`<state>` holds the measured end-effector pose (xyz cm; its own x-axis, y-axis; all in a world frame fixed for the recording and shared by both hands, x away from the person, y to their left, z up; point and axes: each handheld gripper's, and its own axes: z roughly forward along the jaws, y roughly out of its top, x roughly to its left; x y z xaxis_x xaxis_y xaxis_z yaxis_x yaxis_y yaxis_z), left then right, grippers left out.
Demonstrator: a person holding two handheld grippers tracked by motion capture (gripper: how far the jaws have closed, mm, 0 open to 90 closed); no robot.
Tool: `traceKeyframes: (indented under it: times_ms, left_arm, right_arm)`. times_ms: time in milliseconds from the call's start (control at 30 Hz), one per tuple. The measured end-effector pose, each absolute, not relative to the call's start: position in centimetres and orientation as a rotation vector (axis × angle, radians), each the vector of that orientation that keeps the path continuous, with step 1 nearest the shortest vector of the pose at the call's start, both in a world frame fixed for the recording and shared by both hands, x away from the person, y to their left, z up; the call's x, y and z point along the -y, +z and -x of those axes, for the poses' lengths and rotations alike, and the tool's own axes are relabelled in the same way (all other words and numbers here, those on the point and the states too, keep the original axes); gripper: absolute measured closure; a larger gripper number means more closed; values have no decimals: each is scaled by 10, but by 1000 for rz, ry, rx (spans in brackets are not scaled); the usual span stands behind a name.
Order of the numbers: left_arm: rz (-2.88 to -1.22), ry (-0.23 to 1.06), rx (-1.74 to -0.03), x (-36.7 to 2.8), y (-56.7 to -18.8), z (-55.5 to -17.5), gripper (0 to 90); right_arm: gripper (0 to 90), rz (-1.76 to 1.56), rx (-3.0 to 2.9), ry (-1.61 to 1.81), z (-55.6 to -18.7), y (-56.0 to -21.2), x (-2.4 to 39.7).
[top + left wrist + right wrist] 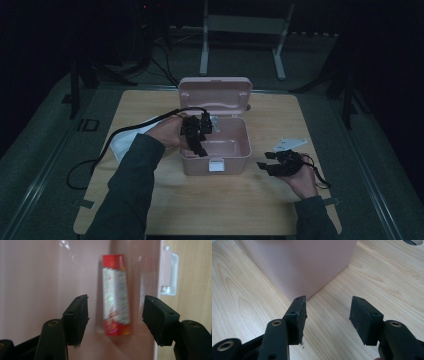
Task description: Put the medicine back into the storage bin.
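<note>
Black jaws of the left claw point(115, 320) stand spread apart above the inside of the pink box point(239, 150), with nothing pressed between them; the red and silver tube point(116, 296) lies flat on the box floor beyond the gap, touching neither pad and a little blurred. In the left gripper view the tube lies close to the box wall that carries the white latch point(169, 275), and pale wood shows past that wall. From the high view the left claw point(197, 132) hangs over the left part of the open box, whose lid point(215, 95) stands upright at the far side, and a white cloth or bag point(125, 140) lies on the surface point(220, 200) just left of that hand. The right claw point(327, 315) is also spread and holds nothing; it hovers low over the wooden surface, pointing at a corner of the box without touching it. In the high view the right claw point(265, 166) sits to the right of the box, near its front.
</note>
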<state>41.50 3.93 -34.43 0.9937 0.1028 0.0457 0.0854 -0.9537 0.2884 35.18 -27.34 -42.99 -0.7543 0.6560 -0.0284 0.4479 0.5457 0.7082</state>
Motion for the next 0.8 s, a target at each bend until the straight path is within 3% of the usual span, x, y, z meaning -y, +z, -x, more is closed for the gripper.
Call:
traceKeyframes:
  times_ms: [200, 800]
  left_arm:
    - [-2817, 204, -160, -60, -331, -408, 398]
    - [-2643, 256, -407, -156, -317, -403, 450]
  right_arm:
    - [468, -914, -2495, 1022, -352, -430, 273]
    - [468, -900, -2505, 1017, -357, -430, 262]
